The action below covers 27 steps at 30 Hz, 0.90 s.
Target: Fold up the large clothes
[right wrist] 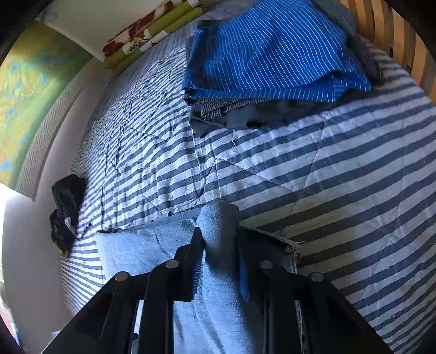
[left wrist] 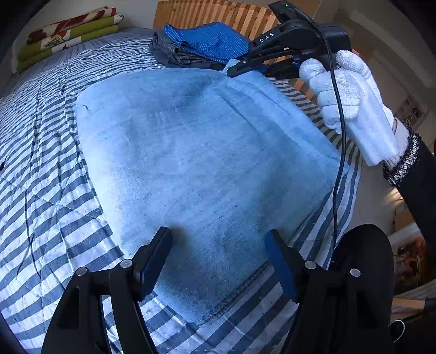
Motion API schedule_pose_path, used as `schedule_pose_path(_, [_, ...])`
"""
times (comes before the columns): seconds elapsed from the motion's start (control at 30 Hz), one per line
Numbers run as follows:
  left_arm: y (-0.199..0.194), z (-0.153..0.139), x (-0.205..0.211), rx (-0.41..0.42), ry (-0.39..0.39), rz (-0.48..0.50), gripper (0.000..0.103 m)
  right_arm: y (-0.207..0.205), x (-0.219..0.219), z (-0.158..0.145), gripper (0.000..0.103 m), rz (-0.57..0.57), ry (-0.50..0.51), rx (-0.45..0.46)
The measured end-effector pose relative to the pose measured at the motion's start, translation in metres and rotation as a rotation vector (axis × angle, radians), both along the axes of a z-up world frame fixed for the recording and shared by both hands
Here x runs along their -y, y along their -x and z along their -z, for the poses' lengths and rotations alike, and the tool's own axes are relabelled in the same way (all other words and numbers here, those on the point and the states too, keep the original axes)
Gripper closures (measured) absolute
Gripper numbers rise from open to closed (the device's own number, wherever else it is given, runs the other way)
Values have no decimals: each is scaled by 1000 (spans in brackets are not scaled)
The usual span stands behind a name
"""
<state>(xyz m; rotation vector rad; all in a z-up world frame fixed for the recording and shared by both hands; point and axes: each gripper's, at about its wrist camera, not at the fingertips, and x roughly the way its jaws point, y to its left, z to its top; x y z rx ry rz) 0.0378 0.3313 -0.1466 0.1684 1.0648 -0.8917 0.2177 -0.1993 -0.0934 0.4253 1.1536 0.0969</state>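
The right tool point(right wrist: 219, 245) is clamped on a bunched fold of the light blue denim garment point(left wrist: 201, 163), at its far edge; a white-gloved hand point(left wrist: 354, 109) holds this tool. The left tool point(left wrist: 218, 258) stands wide, its fingers apart over the near part of the garment, gripping nothing. The garment lies spread flat on the bed's blue-and-white striped quilt point(left wrist: 41, 190). Just beyond it sits a stack of folded clothes point(right wrist: 272, 68), topped by a bright blue pinstriped piece, near the wooden slatted headboard point(left wrist: 212, 13). A folded green floral blanket point(left wrist: 68, 32) lies at the far corner.
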Motion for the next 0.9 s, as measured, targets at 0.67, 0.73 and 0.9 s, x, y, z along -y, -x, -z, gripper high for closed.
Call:
schedule_pose_path(0.67, [-130,-51,-11,43,40,-147,28,96,-43,-30,75,-115,154,69])
schedule_pose_path(0.73, [-145,-35,2,37,-8,-171,28,97,-48,-14,75,-134,186,33])
schedule_pose_path(0.9, [-170,20,10,-31,-110,-227,13,102,-50,27,75,-135,275,-20])
